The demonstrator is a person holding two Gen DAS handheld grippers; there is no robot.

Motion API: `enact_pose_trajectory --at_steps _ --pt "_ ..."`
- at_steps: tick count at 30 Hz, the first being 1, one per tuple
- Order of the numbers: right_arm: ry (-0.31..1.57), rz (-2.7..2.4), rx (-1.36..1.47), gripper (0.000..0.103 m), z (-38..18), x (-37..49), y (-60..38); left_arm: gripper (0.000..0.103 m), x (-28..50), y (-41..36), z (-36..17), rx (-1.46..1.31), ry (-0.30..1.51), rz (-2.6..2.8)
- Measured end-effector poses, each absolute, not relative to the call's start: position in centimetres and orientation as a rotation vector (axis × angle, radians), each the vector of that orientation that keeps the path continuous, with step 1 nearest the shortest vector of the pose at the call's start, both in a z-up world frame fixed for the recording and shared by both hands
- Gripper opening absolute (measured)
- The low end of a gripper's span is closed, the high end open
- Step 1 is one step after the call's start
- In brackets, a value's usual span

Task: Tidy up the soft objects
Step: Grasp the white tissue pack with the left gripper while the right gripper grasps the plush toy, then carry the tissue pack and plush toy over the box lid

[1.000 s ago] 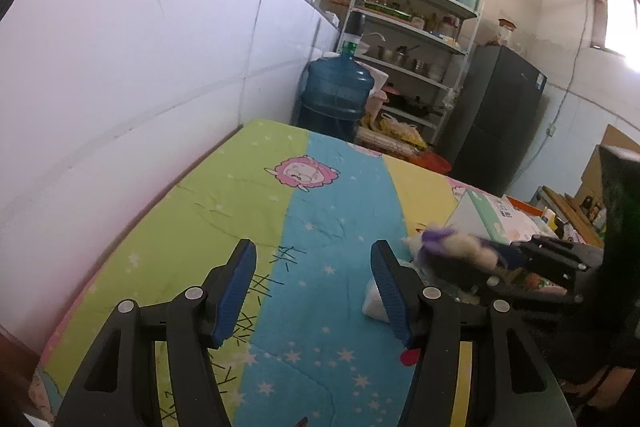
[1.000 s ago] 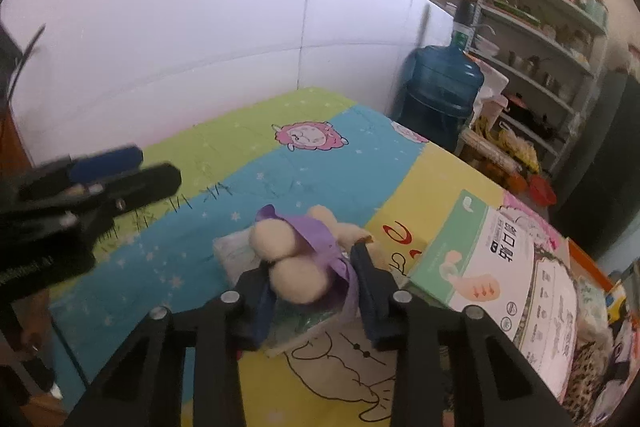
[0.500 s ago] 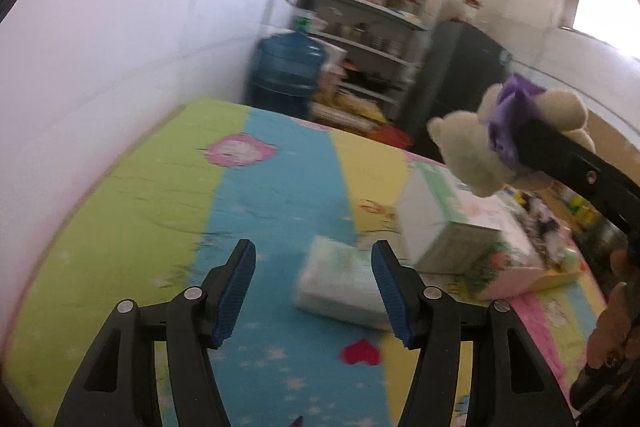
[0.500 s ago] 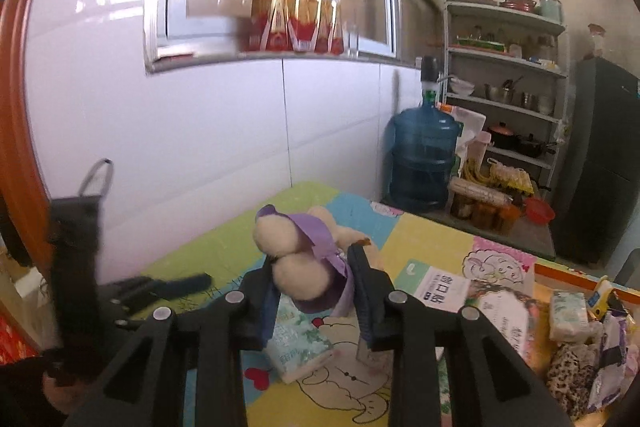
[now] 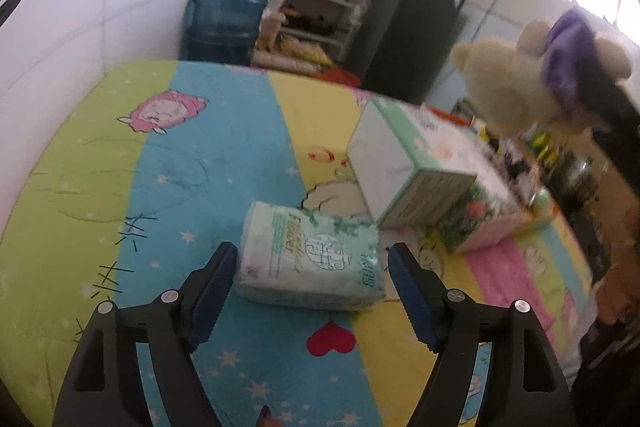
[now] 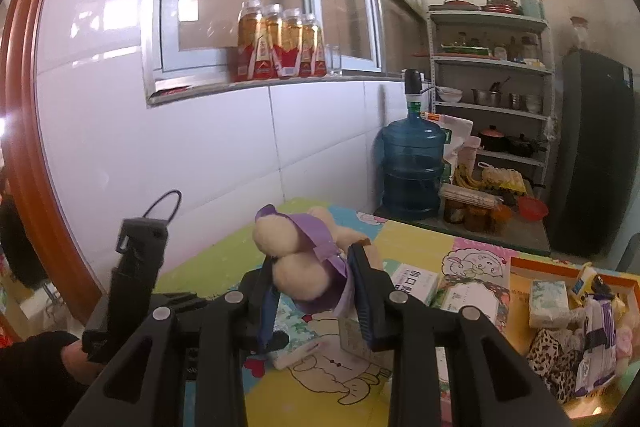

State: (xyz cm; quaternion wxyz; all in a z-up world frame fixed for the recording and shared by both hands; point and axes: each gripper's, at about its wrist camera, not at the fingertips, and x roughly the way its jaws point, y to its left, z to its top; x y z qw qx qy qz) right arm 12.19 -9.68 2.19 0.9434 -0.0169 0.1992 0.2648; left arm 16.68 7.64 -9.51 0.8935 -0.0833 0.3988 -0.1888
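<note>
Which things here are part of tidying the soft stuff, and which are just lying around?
Part of the job:
- plush toy, held in the right gripper
- tissue pack, between the open left gripper's fingers
- orange tray holding soft packets

Just lying about:
- water jug
- bottles on the sill
- shelf rack

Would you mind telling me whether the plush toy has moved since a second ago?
Yes. The plush toy, clamped in the right tool, has risen off the mat; the window sill, earlier above the view, now shows behind it.

The tissue pack (image 5: 310, 259) reads "Flower"; the rest is illegible.
</note>
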Motion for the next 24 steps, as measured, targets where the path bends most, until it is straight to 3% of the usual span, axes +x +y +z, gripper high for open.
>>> enact_pose_trajectory --at_steps 9,17,24 --pt "0.405 0.532 -0.009 0.033 1.8 12.1 -10.9 0.078 17.4 7.2 -10.3 -0.166 0.881 -0.354" --pt "0.416 0.535 0.010 0.033 1.3 12.0 -11.4 0.057 16.7 6.9 -9.7 -0.193 0.843 -0.346" --pt "0.428 0.532 0.024 0.033 1.0 12.0 -11.9 0.056 14.8 6.0 -8.5 -0.177 0.774 -0.340"
